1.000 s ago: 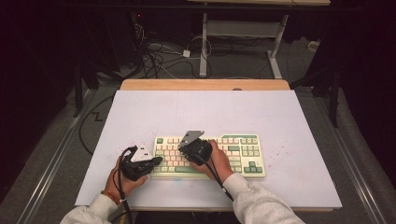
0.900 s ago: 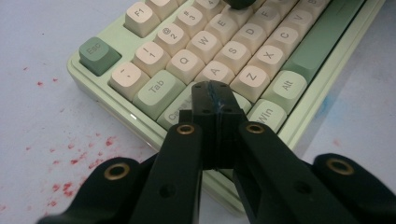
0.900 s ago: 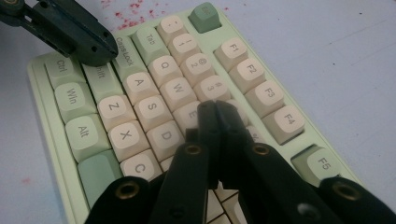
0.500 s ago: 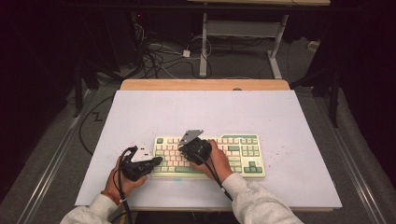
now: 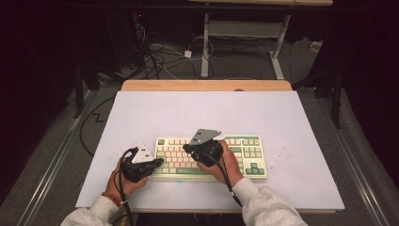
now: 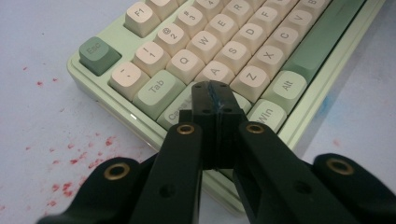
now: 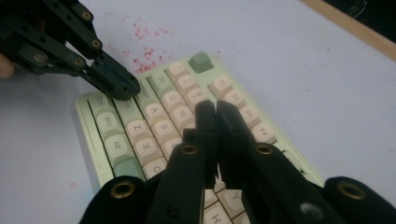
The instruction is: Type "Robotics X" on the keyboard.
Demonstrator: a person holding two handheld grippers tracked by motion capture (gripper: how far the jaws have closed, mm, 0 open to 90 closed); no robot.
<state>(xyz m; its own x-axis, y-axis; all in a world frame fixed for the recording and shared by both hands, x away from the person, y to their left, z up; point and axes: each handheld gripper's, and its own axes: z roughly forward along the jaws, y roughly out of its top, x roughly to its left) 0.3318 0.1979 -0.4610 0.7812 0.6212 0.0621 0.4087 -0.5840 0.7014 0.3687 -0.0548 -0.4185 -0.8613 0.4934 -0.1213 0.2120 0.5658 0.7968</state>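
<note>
Your left hand-held gripper (image 6: 215,91), jaws pressed together and empty, tips down onto the keyboard (image 5: 211,157) near the table's (image 5: 282,122) front edge. Your right hand-held gripper (image 7: 216,109), nearly closed and empty, hovers above the keys, hiding the middle rows.

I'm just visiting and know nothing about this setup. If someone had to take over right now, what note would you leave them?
Left gripper: jaws shut, nothing between them, tips down at the Caps Lock and Shift keys at the keyboard's left end.
Right gripper: jaws nearly shut with a thin gap, holding nothing, poised over the middle letter keys.
Keyboard: flat on the white table, near the person's edge.
Done: both tips are placed over keys.
Left: probably pressing keys; which ones have been pressed cannot be told.
</note>
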